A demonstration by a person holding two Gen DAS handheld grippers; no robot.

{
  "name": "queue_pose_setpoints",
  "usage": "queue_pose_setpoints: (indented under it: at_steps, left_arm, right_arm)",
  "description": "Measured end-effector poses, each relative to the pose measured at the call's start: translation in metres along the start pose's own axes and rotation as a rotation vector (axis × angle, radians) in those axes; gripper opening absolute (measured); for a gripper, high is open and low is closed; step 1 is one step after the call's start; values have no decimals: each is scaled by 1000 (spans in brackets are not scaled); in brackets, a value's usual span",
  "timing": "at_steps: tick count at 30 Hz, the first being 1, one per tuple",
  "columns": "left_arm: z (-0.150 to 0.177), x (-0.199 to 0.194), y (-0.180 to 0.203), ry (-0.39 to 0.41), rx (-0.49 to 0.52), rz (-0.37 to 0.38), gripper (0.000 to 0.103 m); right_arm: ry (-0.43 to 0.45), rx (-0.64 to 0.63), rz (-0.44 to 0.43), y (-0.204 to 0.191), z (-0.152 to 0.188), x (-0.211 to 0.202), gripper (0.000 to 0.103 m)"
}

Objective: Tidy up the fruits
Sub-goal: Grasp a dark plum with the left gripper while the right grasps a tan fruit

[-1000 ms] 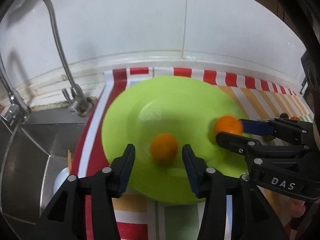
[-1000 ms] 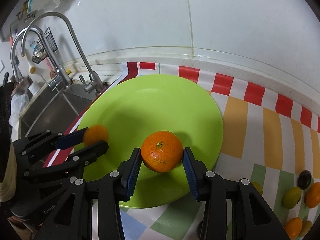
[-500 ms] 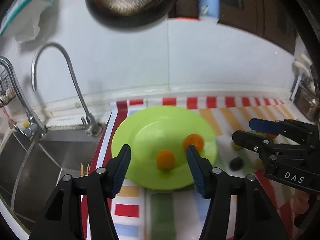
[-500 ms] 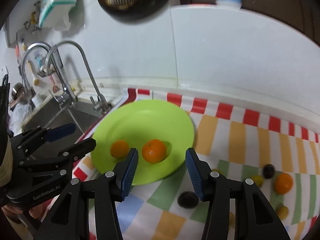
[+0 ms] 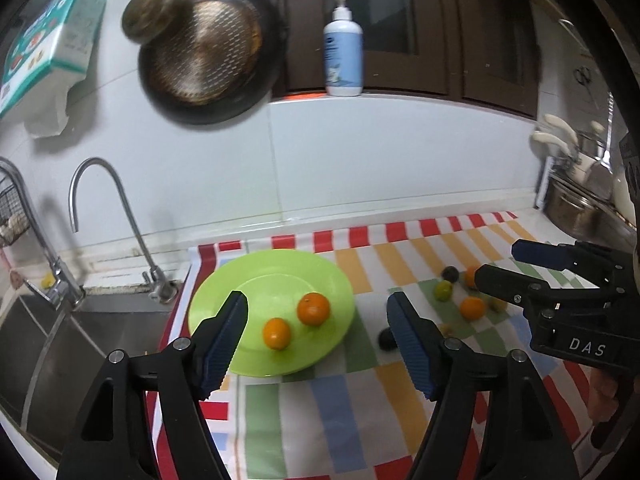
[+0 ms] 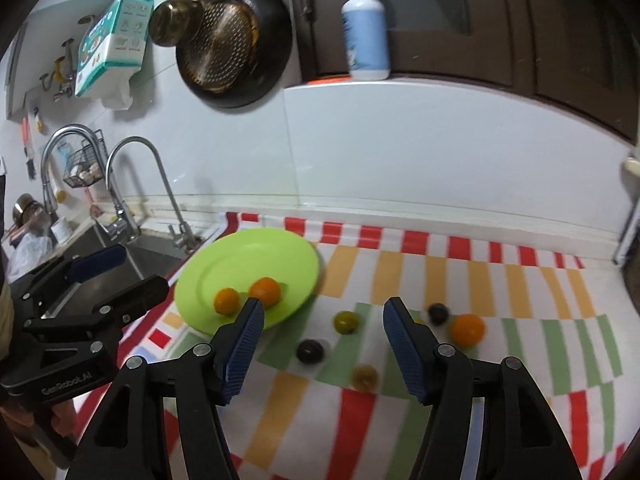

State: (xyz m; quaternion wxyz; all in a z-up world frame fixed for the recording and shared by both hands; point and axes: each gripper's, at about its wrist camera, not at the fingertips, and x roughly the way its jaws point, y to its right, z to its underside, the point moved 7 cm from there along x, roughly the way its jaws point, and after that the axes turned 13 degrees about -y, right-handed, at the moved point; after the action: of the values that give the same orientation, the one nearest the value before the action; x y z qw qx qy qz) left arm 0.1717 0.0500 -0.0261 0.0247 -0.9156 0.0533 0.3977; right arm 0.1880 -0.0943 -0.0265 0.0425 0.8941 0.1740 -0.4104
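Left wrist: left gripper (image 5: pixel 316 330) jaws spread, empty, above round lime-green plate (image 5: pixel 224 280) holding two round oranges (image 5: pixel 313 308), no long axis. Dark fruit (image 5: pixel 385 339) half hidden behind right finger.
Right wrist: right gripper (image 6: pixel 322 334) jaws released, empty, over striped cloth (image 6: pixel 500 280); loose small fruits (image 6: pixel 347 321) blurred, types unclear.

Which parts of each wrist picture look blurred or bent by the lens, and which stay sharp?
Left wrist view: the pan on the wall is smeared by motion, the oranges on the green plate are fairly crisp, and the left gripper fingers are sharp. Right wrist view: the striped cloth and the soap bottle are soft, and the counter edge bows from fisheye distortion.
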Motion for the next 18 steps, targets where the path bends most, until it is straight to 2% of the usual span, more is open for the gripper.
queue_pose_setpoints:
  at_steps: [4,9,18]
  left_arm:
    - [4,3,14,3,32,19,72]
    - [9,9,28,9,79,42,72]
    - [19,38,41,-13,160,79,71]
  right_arm:
    - [-1,2,44,10,13,-7,63]
    - [-14,22,52,19,26,-8,63]
    - [-55,6,70,24,43,11,63]
